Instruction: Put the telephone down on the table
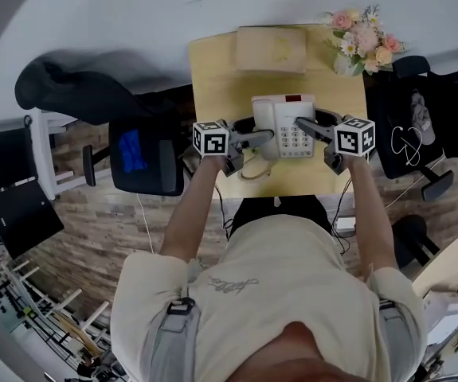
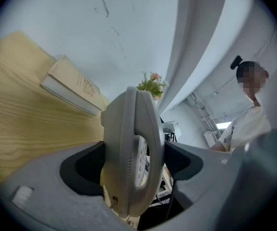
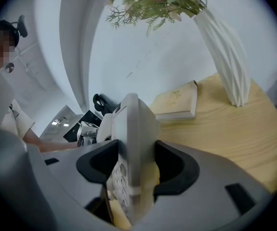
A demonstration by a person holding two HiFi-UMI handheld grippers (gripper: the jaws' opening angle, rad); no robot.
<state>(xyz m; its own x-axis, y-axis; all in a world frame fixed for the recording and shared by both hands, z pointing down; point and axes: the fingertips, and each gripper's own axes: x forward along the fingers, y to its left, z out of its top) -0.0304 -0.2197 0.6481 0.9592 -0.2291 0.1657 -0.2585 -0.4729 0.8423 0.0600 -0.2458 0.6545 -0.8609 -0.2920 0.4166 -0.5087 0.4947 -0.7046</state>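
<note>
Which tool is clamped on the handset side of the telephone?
The left tool: its jaws close over the handset on the telephone. The right tool grips the opposite, keypad edge.

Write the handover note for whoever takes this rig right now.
Left claw: shut on the telephone's left side.
Right claw: shut on its right side.
Telephone: held between both over the middle of the table, nearer the person than the book and flower vase. I cannot tell whether it touches the tabletop.
Done: phone gripped, over the table.
Left: lower it flat, open both claws, pull back.
</note>
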